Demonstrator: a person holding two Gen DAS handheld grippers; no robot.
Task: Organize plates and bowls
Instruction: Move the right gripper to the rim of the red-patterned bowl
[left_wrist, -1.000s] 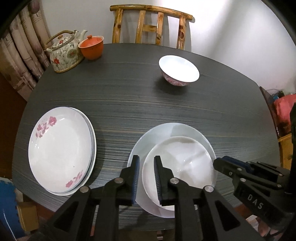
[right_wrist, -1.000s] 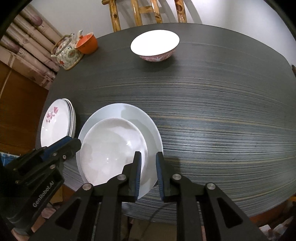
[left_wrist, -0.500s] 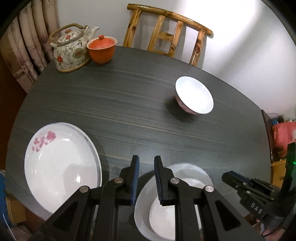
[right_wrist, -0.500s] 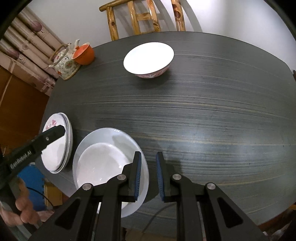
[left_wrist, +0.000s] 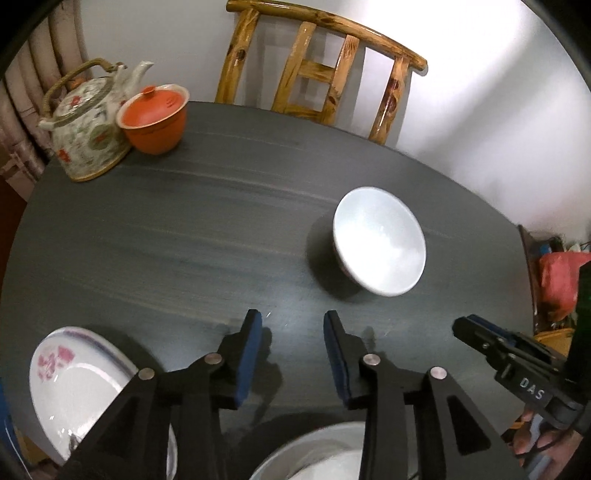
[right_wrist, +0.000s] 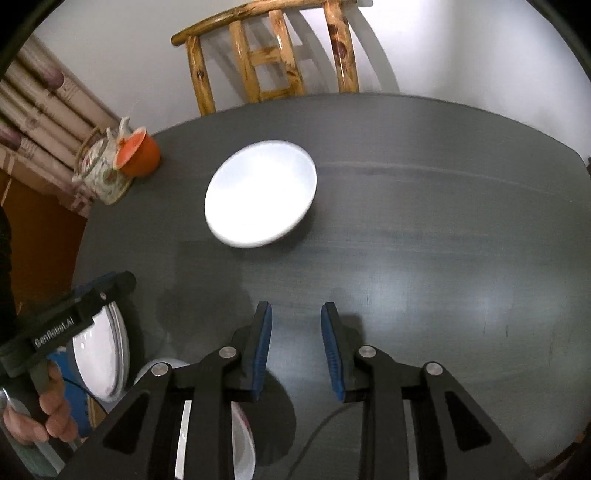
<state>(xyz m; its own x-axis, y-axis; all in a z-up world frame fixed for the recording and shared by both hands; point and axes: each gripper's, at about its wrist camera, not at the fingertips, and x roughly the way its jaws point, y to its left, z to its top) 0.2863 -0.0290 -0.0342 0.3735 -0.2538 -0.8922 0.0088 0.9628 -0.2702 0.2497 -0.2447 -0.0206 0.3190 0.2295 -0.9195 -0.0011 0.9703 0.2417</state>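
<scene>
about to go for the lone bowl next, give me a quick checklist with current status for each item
1. Left tongs empty, nothing between the jaws, which have just been opening: ok.
2. Right tongs empty, likewise just opening: ok.
3. White bowl upright on the dark table, with bare table around it: ok.
4. Bare table between both tongs and the bowl: ok.
5. Teapot and orange lidded cup well aside at the table's far edge: ok.
6. Bowl already set on the white plate sitting steady: cannot tell, mostly hidden by the tongs.
</scene>
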